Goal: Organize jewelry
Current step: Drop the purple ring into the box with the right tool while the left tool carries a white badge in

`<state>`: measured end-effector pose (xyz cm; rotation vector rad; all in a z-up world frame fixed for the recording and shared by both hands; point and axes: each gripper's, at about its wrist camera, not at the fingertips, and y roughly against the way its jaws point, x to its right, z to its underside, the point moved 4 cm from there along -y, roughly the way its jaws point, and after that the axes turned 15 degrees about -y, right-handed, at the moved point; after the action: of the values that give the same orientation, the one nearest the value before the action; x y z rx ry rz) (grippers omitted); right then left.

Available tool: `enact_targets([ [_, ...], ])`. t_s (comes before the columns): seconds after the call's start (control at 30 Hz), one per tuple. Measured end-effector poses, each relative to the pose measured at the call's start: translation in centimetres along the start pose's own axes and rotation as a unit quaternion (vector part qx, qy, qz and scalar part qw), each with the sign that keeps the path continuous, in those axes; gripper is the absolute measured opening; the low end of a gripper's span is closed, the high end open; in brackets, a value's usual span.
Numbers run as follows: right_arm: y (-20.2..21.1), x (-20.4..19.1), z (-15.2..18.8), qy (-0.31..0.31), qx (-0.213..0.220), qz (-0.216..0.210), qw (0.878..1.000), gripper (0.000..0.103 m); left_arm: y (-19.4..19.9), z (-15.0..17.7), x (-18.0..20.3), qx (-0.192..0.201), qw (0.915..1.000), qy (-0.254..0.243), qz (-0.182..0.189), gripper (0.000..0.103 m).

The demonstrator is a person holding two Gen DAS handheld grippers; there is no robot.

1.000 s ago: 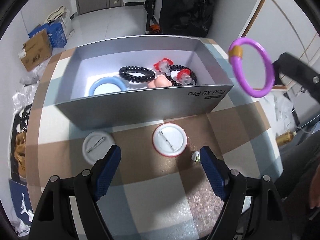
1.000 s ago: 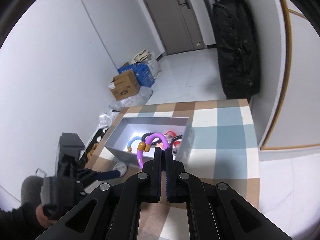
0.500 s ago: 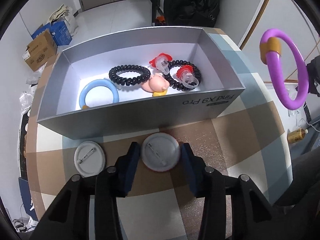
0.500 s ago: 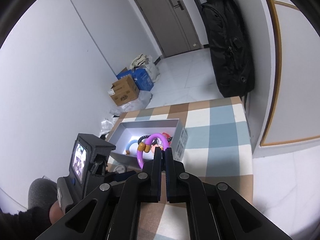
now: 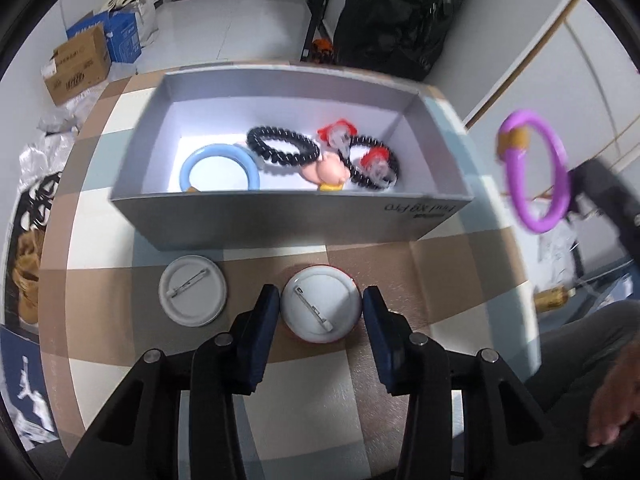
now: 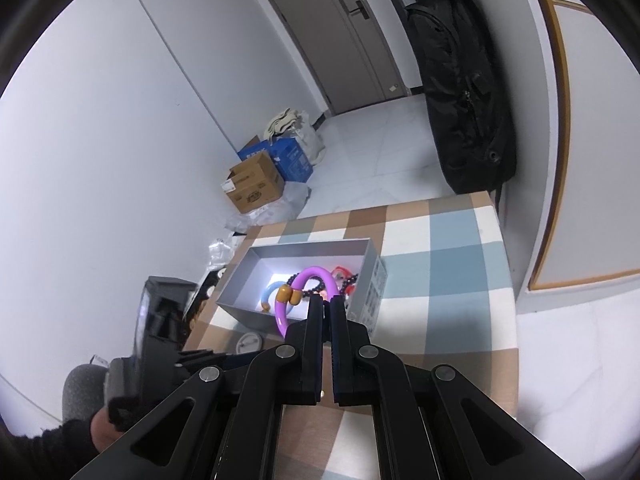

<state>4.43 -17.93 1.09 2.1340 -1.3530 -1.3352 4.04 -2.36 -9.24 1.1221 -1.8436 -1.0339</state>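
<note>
Purple bangle (image 5: 534, 172) pinched edge-on in right hand-held gripper (image 6: 326, 300), aloft beside grey box (image 5: 280, 216), ready to drop in. Left hand-held gripper (image 5: 320, 312) clamped on red-rimmed badge (image 5: 320, 308), over checked worktop (image 5: 460, 272).

White walls (image 6: 100, 140), grey door (image 6: 328, 32), pale tiled floor (image 6: 372, 152).

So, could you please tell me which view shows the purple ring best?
The left wrist view: the whole purple ring shows side-on in the air, right of the box, though slightly blurred. The right wrist view shows only its upper arc, the rest hidden behind the right gripper clamped on it.
</note>
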Motion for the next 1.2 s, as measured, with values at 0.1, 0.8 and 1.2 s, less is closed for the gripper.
enact_targets([
  [0.1, -0.4, -0.3, 0.1, 0.001, -0.002, 0.0, 1.0, 0.003, 1.4, 0.0, -0.5, 0.02, 0.9996, 0.013, 0.017, 0.037],
  [0.8, -4.3, -2.4, -1.9, -0.008, -0.015, -0.013, 1.0, 0.002, 4.5, -5.0, -3.6, 0.134, 0.9883, 0.058, 0.044, 0.037],
  [1.2, -7.7, -1.6, -3.2, -0.023, -0.038, -0.003, 0.999, 0.003, 2.4, -6.9, -5.1, 0.114, 0.9895, 0.077, 0.045, 0.037],
])
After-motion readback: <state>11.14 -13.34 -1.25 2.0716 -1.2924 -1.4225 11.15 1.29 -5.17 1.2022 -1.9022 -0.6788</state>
